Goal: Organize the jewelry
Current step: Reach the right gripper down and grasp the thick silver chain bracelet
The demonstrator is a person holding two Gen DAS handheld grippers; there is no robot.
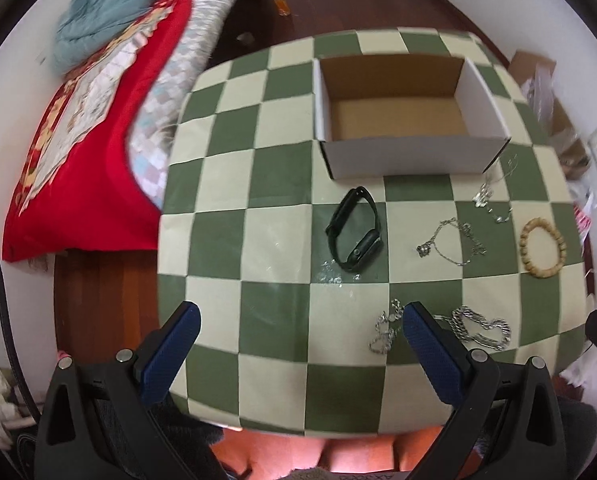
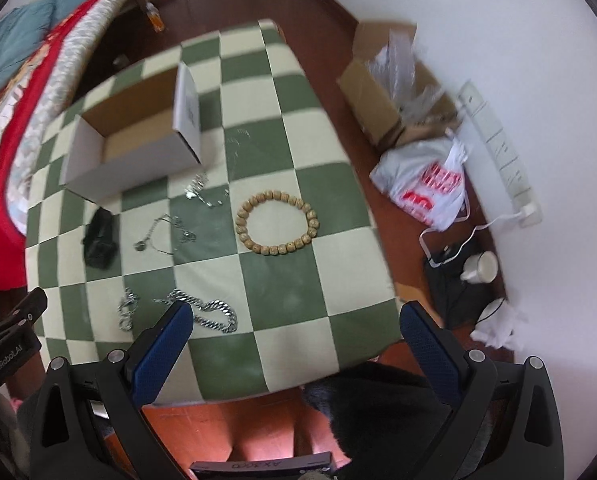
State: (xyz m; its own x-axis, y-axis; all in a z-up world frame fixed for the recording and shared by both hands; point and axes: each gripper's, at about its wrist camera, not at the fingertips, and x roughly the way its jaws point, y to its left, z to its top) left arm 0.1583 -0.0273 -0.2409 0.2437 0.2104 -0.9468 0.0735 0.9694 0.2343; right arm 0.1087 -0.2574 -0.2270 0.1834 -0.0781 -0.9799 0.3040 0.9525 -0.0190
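Hovering over the checkered table (image 1: 258,200), the left gripper (image 1: 300,316) and right gripper (image 2: 294,316) both gape wide, holding nothing. Spread before the cardboard box (image 1: 402,156) lie a black watch (image 1: 354,236), thin necklaces (image 1: 450,240), a bead bracelet (image 2: 278,216) and chunky chains (image 2: 214,312).
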